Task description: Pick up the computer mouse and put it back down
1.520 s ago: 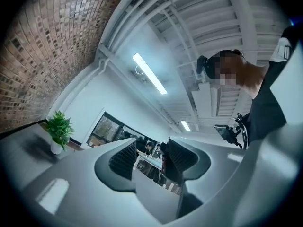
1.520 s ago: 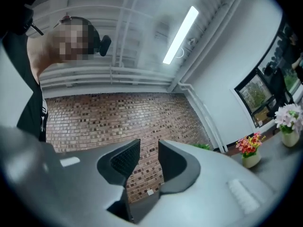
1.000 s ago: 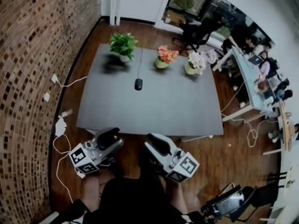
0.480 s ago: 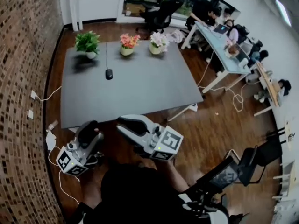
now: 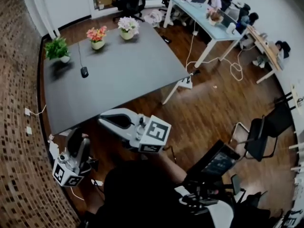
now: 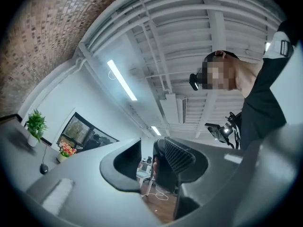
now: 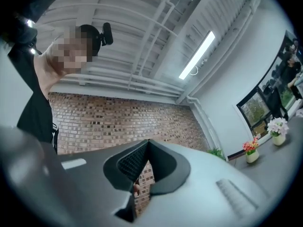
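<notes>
The black computer mouse (image 5: 84,71) lies on the grey table (image 5: 128,75), its cable running toward the far edge; it is small and distant in the left gripper view (image 6: 43,169). Both grippers hang off the table's near side, far from the mouse and tilted up at the ceiling. My left gripper (image 5: 75,137) (image 6: 149,148) is open with a narrow gap; its jaws have just been closing, with nothing between them. My right gripper (image 5: 107,120) (image 7: 148,143) is shut, empty, its tips meeting.
A green plant (image 5: 57,49), a pot of pink flowers (image 5: 97,34) and a pot of white flowers (image 5: 127,25) stand along the table's far edge. Brick wall (image 5: 19,80) at left. Wooden floor, a second desk (image 5: 213,25) with people, and chairs (image 5: 261,132) lie to the right.
The head view has swung right, so the table slid to the upper left. The left gripper dropped to the lower left of the view; the right gripper moved left and up toward the centre.
</notes>
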The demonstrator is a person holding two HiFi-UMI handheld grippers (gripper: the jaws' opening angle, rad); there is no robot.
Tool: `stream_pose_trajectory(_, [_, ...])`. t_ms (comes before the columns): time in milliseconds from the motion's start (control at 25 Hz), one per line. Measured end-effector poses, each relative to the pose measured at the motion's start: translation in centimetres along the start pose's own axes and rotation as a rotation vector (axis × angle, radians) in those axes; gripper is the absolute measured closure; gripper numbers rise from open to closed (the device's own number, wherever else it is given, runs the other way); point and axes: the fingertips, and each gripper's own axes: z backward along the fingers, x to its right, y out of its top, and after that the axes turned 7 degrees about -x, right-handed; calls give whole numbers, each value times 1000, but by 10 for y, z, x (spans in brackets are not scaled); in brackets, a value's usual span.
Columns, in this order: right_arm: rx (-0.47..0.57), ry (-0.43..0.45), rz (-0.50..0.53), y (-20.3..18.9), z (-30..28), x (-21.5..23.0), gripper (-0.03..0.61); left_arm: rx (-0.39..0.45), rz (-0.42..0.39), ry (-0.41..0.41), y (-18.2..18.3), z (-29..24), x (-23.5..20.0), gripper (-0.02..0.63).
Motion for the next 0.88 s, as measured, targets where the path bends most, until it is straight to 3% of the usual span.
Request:
stream_pose_trajectory(360, [75, 8, 77, 23, 64, -4, 578, -53, -65, -22, -21, -39, 50, 533])
stream_pose_trajectory(600, [61, 56, 95, 22, 64, 0, 578, 4, -85, -22, -4, -47, 55, 604])
stream_pose_trajectory(880, [65, 45, 121, 22, 58, -4, 578, -38, -77, -46, -19, -37, 52, 606])
